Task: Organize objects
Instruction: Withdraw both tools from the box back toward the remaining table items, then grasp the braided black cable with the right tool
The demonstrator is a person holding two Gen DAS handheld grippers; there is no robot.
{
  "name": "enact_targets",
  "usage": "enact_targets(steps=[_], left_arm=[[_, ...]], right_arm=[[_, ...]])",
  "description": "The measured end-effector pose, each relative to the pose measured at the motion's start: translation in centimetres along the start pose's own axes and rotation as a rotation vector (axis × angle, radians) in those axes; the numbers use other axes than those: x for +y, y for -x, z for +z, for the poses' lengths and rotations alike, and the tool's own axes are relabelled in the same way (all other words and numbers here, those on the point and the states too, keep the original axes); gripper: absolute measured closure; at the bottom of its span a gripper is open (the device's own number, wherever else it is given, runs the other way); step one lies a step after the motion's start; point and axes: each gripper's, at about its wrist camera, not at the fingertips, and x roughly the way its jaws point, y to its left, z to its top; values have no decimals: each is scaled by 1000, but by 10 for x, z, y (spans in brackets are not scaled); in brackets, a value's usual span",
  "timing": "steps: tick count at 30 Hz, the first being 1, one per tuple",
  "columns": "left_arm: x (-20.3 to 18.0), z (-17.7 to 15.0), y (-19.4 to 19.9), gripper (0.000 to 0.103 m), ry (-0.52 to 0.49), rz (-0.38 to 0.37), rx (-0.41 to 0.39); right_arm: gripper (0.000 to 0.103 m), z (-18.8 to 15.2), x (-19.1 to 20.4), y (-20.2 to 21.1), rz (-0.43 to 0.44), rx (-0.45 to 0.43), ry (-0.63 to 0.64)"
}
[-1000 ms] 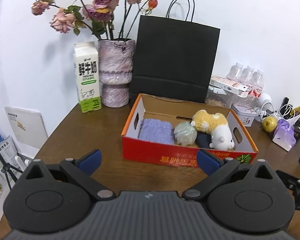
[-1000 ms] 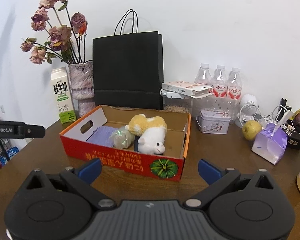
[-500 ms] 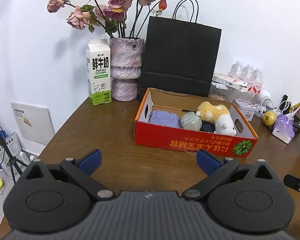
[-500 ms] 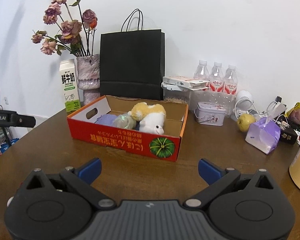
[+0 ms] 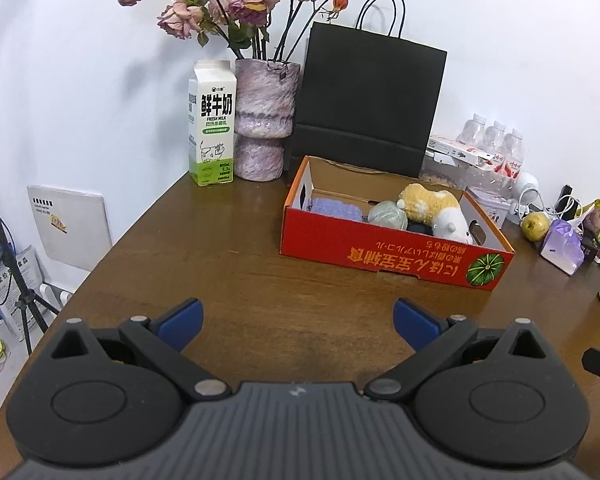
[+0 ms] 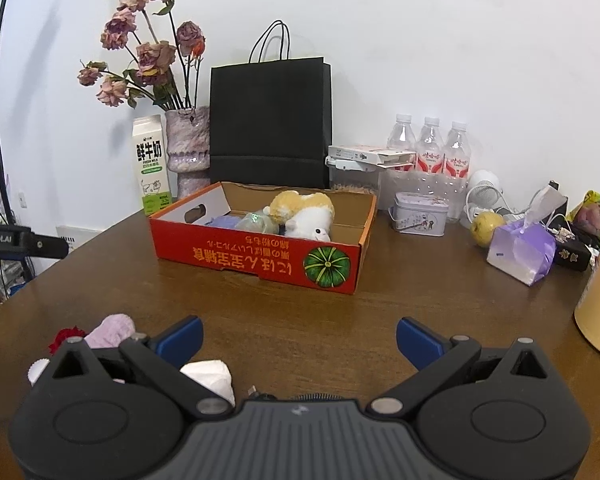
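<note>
Far ahead of both claws: brown table (image 5: 236,248), then red cardboard box (image 6: 260,254) with a pumpkin picture on its front. Inside already: yellow and white plush toy (image 6: 304,212), purple cloth (image 5: 336,209), pale green ball (image 5: 387,216). Looks partly done.

Left claw (image 5: 296,318) wide open, holding nothing, only bare table between its blue tips. Right claw (image 6: 298,338) wide open too, also holding nothing.

Still left, just beside the right claw's left finger and partly under it: small pink soft thing (image 6: 112,330), white folded cloth (image 6: 212,376), a bit of red (image 6: 63,335). Probably next into the box.
</note>
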Motion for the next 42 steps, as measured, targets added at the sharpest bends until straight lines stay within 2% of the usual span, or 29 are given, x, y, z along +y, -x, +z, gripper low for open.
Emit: enact_targets(steps=[11, 21, 28, 35, 40, 42], left_arm=[[2, -23, 15, 0, 8, -6, -19], [-2, -47, 20, 0, 5, 10, -11], [3, -65, 20, 0, 14, 28, 23], [10, -76, 25, 0, 39, 35, 34], [14, -79, 27, 0, 45, 34, 38], [14, -79, 28, 0, 43, 33, 37]], right_arm=[[0, -24, -8, 13, -8, -13, -16], [0, -48, -20, 10, -18, 17, -3], [0, -60, -23, 0, 8, 73, 14], [0, -58, -9, -31, 30, 169, 67], [0, -58, -11, -63, 4, 251, 30], [0, -59, -13, -66, 6, 255, 7]])
